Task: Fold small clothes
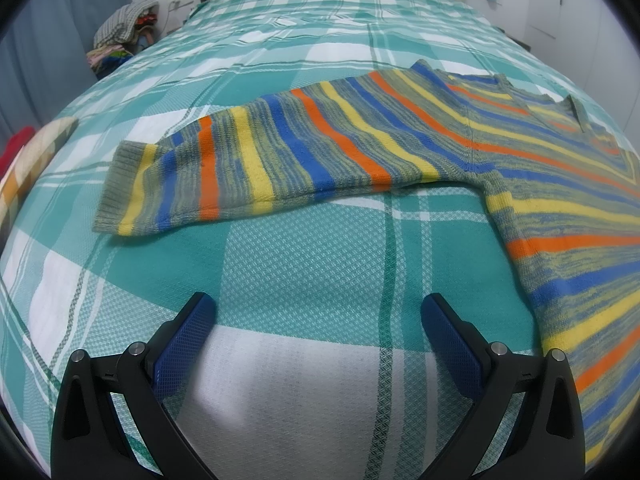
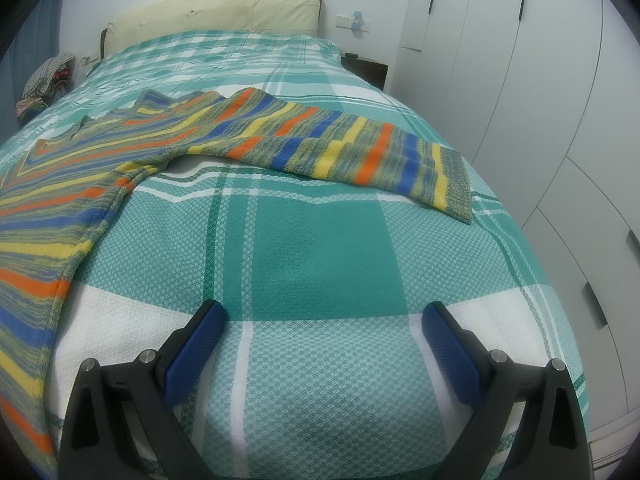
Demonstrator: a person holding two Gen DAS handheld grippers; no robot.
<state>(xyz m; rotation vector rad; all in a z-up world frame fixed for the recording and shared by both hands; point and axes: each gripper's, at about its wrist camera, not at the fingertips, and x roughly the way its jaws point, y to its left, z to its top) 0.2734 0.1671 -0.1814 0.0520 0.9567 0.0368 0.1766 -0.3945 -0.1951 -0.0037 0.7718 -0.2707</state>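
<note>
Knitted wool in orange, blue and yellow stripes: a small sweater lies flat on a green checked bedspread, sleeves spread wide; it looks soft, light and floppy, best pinched at the ribbed cuffs; the left gripper and right gripper hover nearby, jaws apart, empty.

Plaid-covered bed; white wardrobes
</note>
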